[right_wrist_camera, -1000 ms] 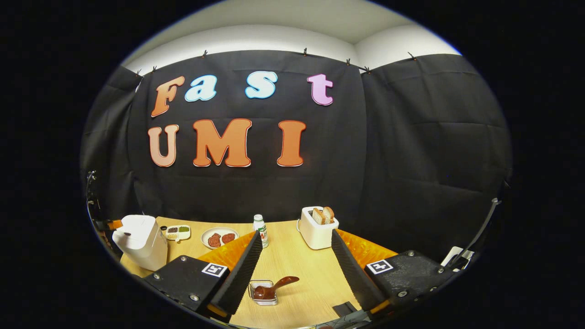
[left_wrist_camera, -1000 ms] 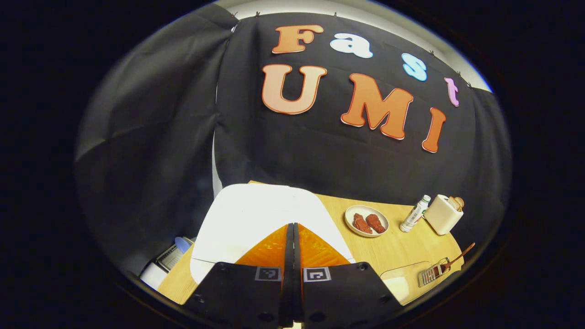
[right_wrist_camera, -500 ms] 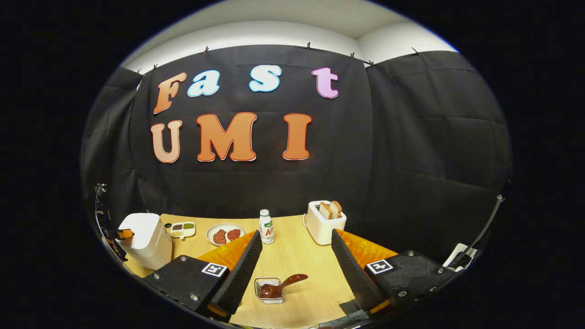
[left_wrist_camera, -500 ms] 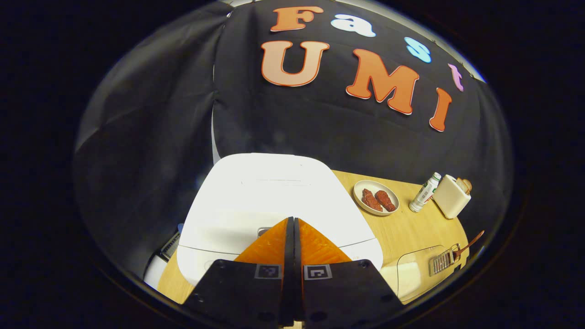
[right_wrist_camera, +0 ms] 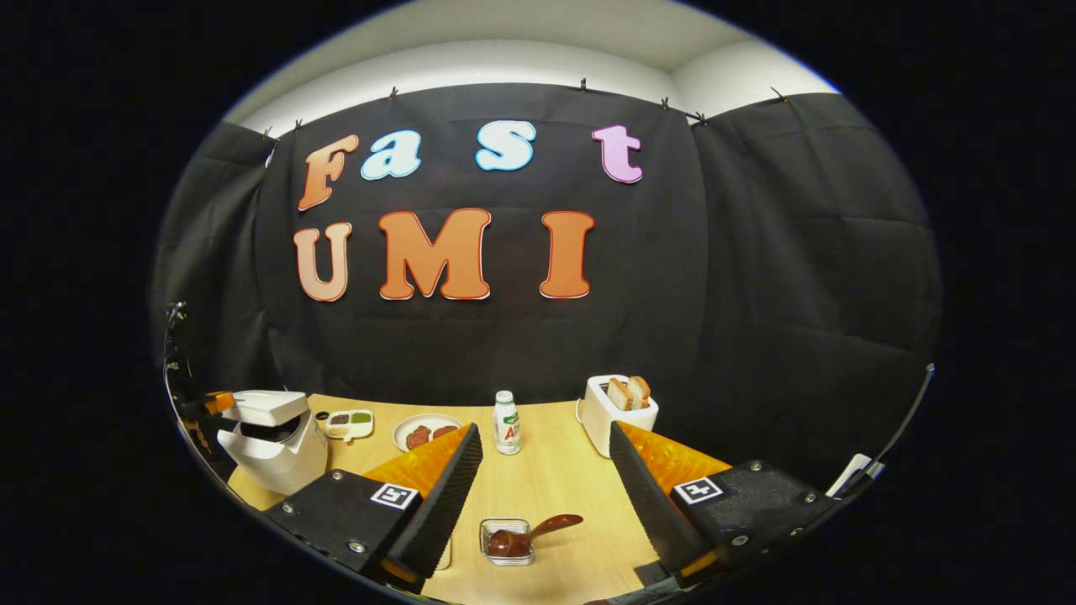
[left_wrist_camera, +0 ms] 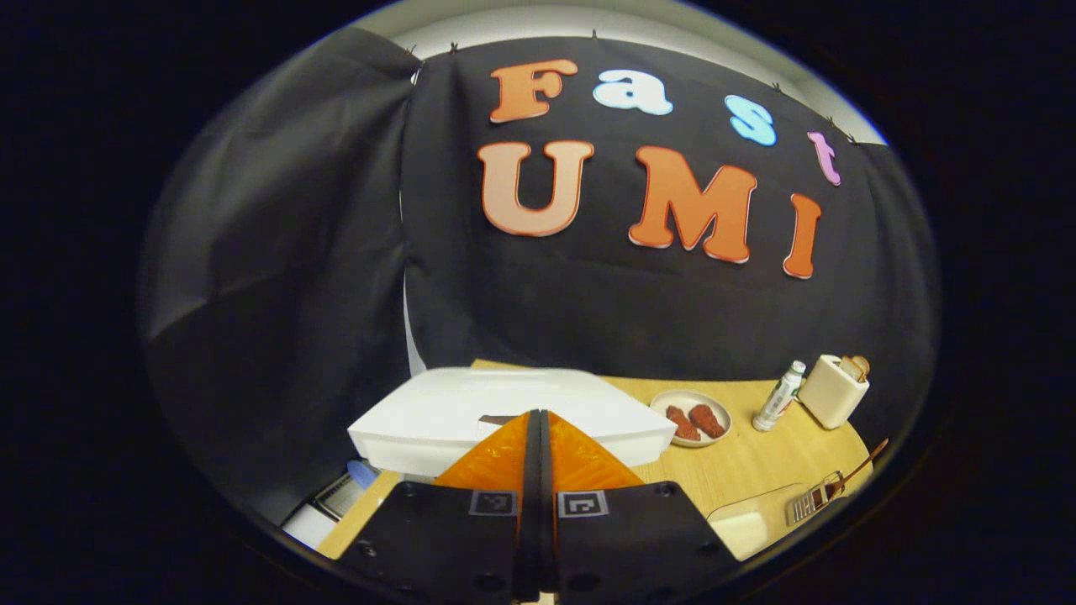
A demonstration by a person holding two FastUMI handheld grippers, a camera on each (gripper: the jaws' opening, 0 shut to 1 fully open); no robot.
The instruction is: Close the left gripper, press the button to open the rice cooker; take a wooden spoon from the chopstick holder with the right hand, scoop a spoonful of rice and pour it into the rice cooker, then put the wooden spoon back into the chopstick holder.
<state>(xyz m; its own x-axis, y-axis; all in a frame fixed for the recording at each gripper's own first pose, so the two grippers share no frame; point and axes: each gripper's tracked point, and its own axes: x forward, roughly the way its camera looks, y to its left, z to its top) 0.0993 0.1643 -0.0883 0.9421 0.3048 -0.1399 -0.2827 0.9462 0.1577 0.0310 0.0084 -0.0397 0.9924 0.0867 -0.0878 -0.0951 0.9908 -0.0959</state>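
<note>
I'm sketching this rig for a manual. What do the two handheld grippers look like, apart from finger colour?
The left gripper and the right gripper share a design: two black angular blocks with visible screws, each carrying a small square black-and-white marker tag, and tapering wedge-shaped fingers. The right gripper's fingers have ribbed inner faces.

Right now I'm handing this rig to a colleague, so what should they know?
Left gripper: shut, empty, at the white rice cooker, whose lid is popped partly open.
Right gripper: open, empty, above the brown wooden spoon, which rests in the small wire chopstick holder on the wooden table.
Done: button press.
Left: take spoon, scoop rice, pour into cooker, return spoon.
</note>
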